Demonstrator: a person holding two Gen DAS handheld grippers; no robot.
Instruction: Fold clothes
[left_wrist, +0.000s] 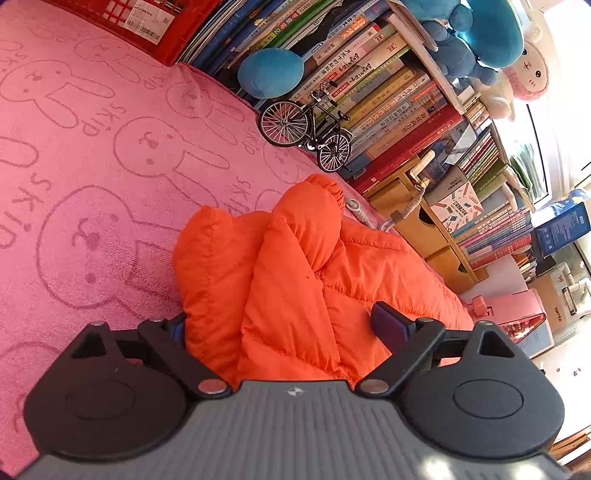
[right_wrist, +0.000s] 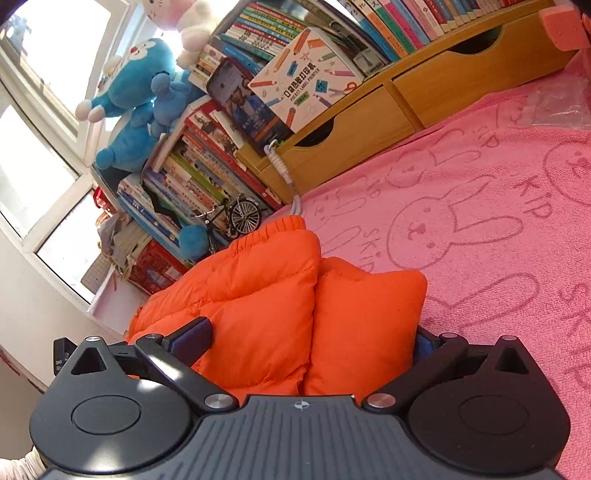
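Orange padded jacket (left_wrist: 295, 280) lies bunched on the pink rabbit-print towel (left_wrist: 92, 166), near the bookshelf. My left gripper (left_wrist: 284, 325) and right gripper (right_wrist: 314, 339) both straddle it, jaws spread wide, not clamping.

A lived-in room at home, likely a child's study corner: rows of books (left_wrist: 384, 92) packed tight, blue plush toys (right_wrist: 133, 99) and a pink one (left_wrist: 532, 74) perched on top, a small model bicycle (left_wrist: 306, 133), wooden drawers (right_wrist: 369, 122) under the shelf, a window (right_wrist: 37, 122) letting sun in, and a pink bunny-print towel (left_wrist: 110, 166) spread over the desk
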